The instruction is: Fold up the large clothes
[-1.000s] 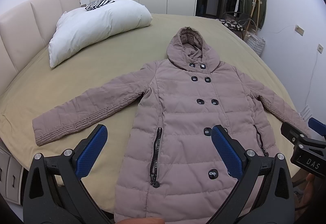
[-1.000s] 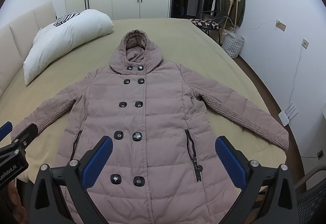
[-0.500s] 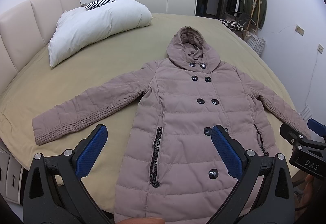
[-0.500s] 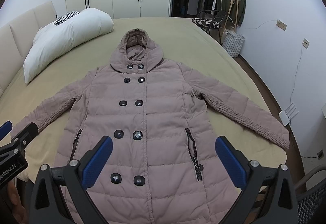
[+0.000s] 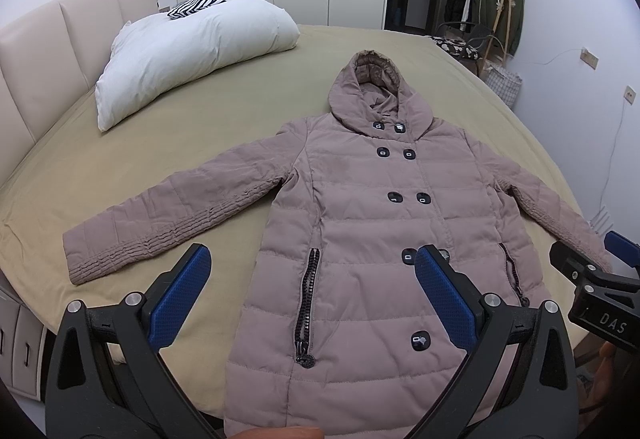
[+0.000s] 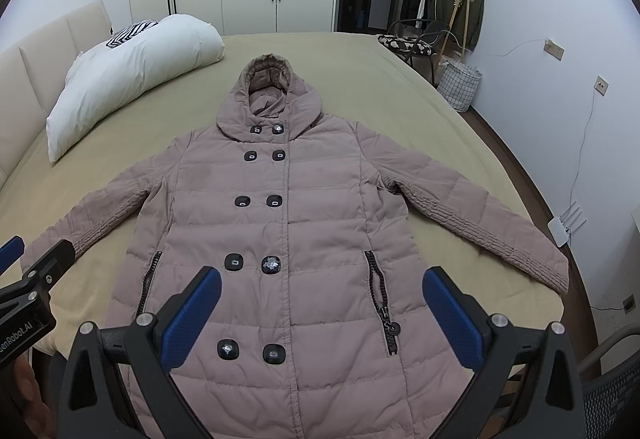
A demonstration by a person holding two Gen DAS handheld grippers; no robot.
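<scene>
Jaws of the left gripper (image 5: 312, 289) and the right gripper (image 6: 322, 309) are gaping wide, holding nothing, hovering above the hem of the dusty-pink quilted hooded coat (image 5: 384, 223). It is lying flat, buttoned, sleeves spreading outward, on the olive-sheeted bed (image 5: 168, 143). Farther off, a plump white pillow (image 5: 192, 51) is resting near the padded headboard (image 5: 60, 39)
</scene>
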